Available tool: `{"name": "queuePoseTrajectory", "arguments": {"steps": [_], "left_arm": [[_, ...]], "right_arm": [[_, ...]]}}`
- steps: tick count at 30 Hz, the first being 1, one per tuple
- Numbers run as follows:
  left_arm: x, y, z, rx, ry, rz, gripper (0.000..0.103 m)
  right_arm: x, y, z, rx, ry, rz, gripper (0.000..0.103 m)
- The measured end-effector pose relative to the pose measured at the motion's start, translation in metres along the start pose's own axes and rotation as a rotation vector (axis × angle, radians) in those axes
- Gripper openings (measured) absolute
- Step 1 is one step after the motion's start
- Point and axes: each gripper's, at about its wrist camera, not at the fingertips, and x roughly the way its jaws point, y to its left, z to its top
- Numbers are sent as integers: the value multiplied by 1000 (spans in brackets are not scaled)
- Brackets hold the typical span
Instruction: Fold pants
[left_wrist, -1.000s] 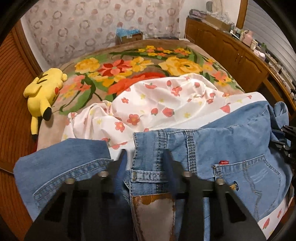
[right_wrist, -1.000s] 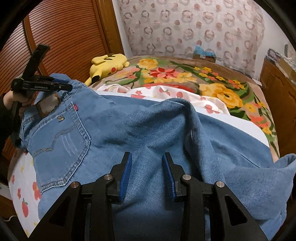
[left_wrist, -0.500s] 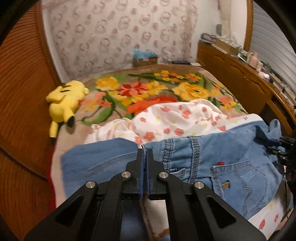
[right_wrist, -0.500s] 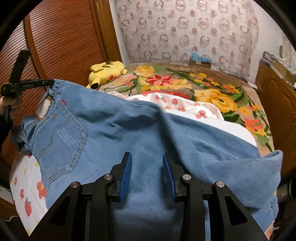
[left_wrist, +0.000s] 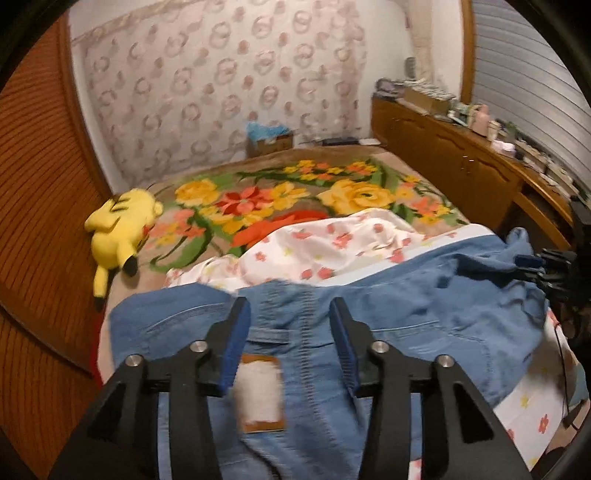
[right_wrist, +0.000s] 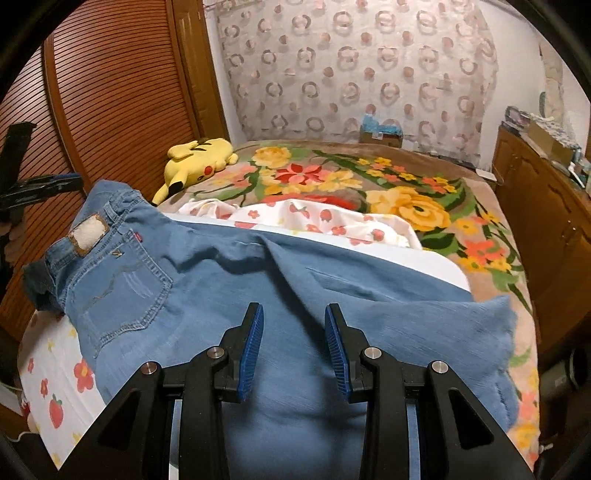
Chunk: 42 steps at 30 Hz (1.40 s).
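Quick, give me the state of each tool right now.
Left tool: open, jaws just opened, jeans waistband lying loose between them.
Right tool: open above the jeans, gripping nothing.

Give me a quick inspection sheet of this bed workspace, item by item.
Surface: bed with floral blanket, flowered white sheet on top.
Job's things: jeans spread across the sheet, back pocket and waist patch up.
Clutter: yellow plush toy.
Grippers: left gripper just opened, over the waistband; right gripper jaws apart over a leg.
Cables: thin dark cable at bed edge.
Surroundings: wooden cabinet, patterned curtain, cardboard box.
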Motion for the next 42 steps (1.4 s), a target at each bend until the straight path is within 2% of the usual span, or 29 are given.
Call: {"name": "queuePoseTrajectory", "arguments": {"steps": [1, 2, 4, 13, 19, 26, 32, 34, 36, 37, 42], "left_arm": [[-1, -6, 0, 9, -4, -13, 53], [0, -14, 0, 16, -12, -32, 64], [1, -28, -1, 17, -26, -70, 77], [25, -95, -8, 63, -26, -174, 78], [32, -122, -18, 90, -2, -190, 78], [36, -129, -30, 95, 25, -198, 78], [43, -128, -37, 86, 46, -188, 78], [42, -127, -39, 83, 47, -180, 78], [40, -126, -41, 83, 46, -172, 78], [40, -125, -42, 81, 45, -169, 78], [38, -118, -44, 62, 43, -153, 78]], "right_arm": [[-3, -2, -1, 4, -4, -5, 36], [-5, -3, -3, 10, -7, -11, 36], [-10, -5, -5, 21, -11, -26, 36], [-25, -22, -17, 53, 15, -133, 42], [-28, -27, -18, 74, 40, -194, 44], [-22, -21, -15, 93, 85, -208, 50], [-8, -12, -6, 57, 130, -247, 50], [-7, -9, 3, 18, 138, -248, 45], [-8, -8, 11, -11, 145, -247, 11], [-9, -8, 15, -25, 143, -236, 6], [-22, -16, 43, -37, 83, -256, 5]]}}
